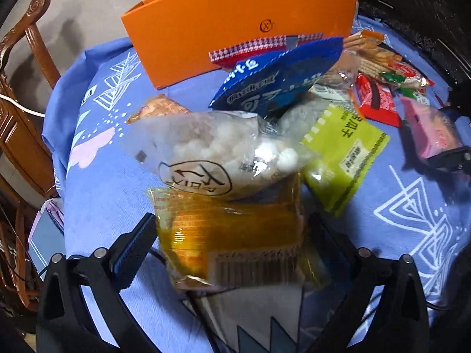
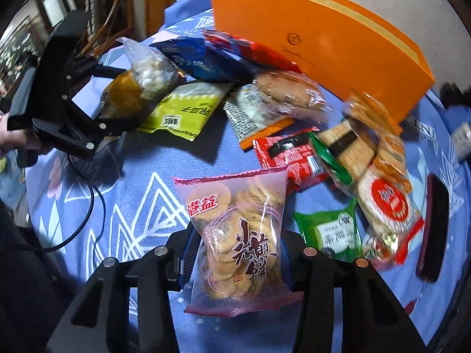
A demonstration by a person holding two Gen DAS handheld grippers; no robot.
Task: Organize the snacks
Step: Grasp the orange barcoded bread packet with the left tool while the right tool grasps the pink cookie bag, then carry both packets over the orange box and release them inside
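The right gripper has its jaws clamped on a pink-edged biscuit bag, held up above the blue patterned tablecloth. The left gripper stands wide around a yellow packet, its pads not pressing. A clear bag of white balls lies on the packet's far end. Beyond sits the snack pile: green packet, blue bag, red packet. The orange box stands at the far side.

Bare cloth free nr front, snack pile crowds middle, orange box walls back, prob.
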